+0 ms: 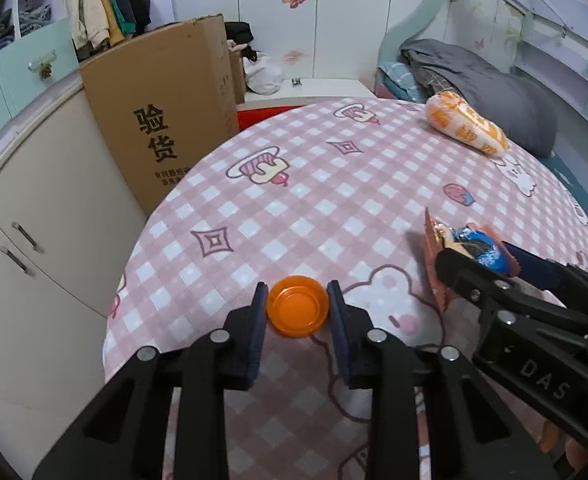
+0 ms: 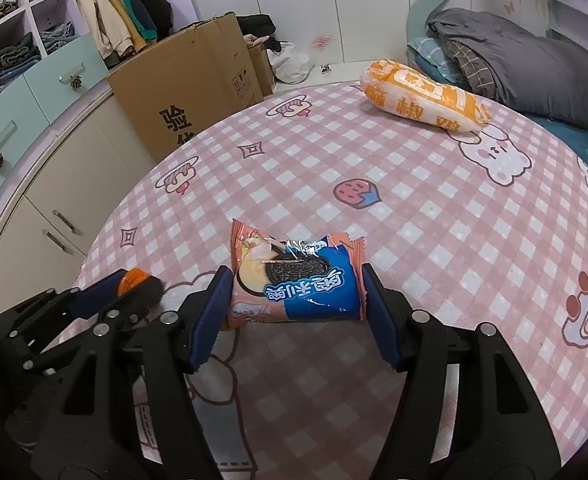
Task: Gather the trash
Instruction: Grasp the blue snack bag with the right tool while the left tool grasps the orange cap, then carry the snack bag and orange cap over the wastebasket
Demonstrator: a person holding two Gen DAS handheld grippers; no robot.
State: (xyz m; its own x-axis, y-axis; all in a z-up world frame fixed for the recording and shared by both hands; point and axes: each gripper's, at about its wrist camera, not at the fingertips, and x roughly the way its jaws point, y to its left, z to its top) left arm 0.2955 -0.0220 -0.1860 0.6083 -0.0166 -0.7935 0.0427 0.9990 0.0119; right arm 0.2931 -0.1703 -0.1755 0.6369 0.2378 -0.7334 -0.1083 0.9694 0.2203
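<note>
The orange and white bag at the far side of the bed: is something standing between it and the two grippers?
Nothing visible blocks the orange and white bag; only bare checked bedcover lies before it. But the left gripper is closed on an orange cap and the right gripper on a cookie wrapper.

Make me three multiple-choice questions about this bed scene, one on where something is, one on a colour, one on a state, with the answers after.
1. Where does the big orange-and-white bag lie?
A. inside the cardboard box
B. on the checked sheet near the grey blanket
C. between the right claw's fingers

2. What colour is the cap between the left claw's fingers?
A. orange
B. green
C. white

3. How does the cookie packet stand with the right claw?
A. it lies far from it
B. it hangs in the air
C. it lies on the sheet between its fingers

Answers: B, it rests on the far side of the sheet by the blanket; A, the cap is plainly orange; C, both pads flank it.
</note>
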